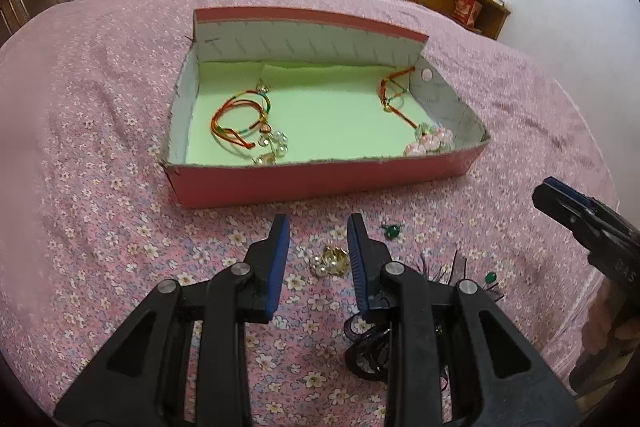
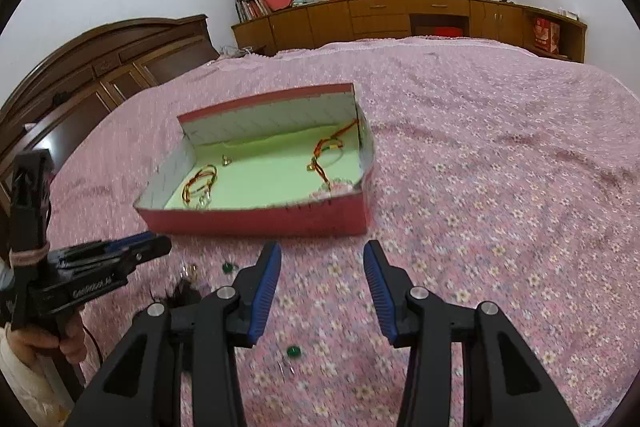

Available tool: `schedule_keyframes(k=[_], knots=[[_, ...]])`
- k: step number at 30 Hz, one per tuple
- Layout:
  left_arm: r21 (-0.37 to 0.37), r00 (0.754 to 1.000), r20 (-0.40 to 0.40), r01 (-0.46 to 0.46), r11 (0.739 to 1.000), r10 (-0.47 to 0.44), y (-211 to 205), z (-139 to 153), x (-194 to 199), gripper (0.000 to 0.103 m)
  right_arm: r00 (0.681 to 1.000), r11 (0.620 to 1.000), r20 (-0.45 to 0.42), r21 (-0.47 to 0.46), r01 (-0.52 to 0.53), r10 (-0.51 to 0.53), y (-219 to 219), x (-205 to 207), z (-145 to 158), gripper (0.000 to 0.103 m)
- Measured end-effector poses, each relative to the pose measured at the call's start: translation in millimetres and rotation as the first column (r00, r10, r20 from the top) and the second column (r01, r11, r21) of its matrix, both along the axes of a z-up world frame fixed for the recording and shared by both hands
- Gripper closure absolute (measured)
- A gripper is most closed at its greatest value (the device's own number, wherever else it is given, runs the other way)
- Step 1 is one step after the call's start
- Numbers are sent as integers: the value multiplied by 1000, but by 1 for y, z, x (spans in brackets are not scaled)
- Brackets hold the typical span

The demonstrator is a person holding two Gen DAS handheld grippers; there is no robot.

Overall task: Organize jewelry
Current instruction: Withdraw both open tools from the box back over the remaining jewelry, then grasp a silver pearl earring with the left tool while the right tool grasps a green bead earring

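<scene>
Pink floral bedspread [image 1: 100, 147] carries everything we work with: the red box [image 1: 320, 183] sits open in the middle of the bed, its lid [image 1: 308, 39] tipped back so the green lining [image 1: 332, 115] stays reachable from our side. Inside, cord bracelets [image 1: 240, 123] lie at the left and a cord necklace [image 1: 400, 99] with pink beads [image 1: 430, 141] rests in the right corner, kept well apart, we judge, so they do not tangle. Our left gripper [image 1: 318, 227] hangs low over the bed just short of the box, jaws parted and holding nothing, with a pearl brooch [image 1: 330, 261] lying on the bedspread between the fingers, which we read as lining up to grasp it. A green stud [image 1: 392, 231] lies just right of it, and dark hair ties [image 1: 372, 351] sit under the right finger. Our right gripper [image 2: 322, 251] waits in front of the box, jaws wide and empty, over bare bedspread; another green stud [image 2: 293, 351] lies below it. Most loose pieces remain outside the box, so the task looks partly done
</scene>
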State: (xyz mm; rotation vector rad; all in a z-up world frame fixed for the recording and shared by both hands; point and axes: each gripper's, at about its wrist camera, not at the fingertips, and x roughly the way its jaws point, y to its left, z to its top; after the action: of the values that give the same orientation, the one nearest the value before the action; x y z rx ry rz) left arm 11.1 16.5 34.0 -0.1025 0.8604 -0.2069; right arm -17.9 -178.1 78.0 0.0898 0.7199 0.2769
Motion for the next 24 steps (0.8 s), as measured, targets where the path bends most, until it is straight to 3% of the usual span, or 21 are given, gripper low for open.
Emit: schedule_keyframes(k=[12,24], knots=[[81,996,-89,23,996,-16,-13,-21,5,81,998,1000,-56,9,4,-4,-10,-13,-18,57],[10,991,-116,64,998,-63,-20,-31,11,86,995,999,-96,30,12,-9,-17,-17,-30,57]])
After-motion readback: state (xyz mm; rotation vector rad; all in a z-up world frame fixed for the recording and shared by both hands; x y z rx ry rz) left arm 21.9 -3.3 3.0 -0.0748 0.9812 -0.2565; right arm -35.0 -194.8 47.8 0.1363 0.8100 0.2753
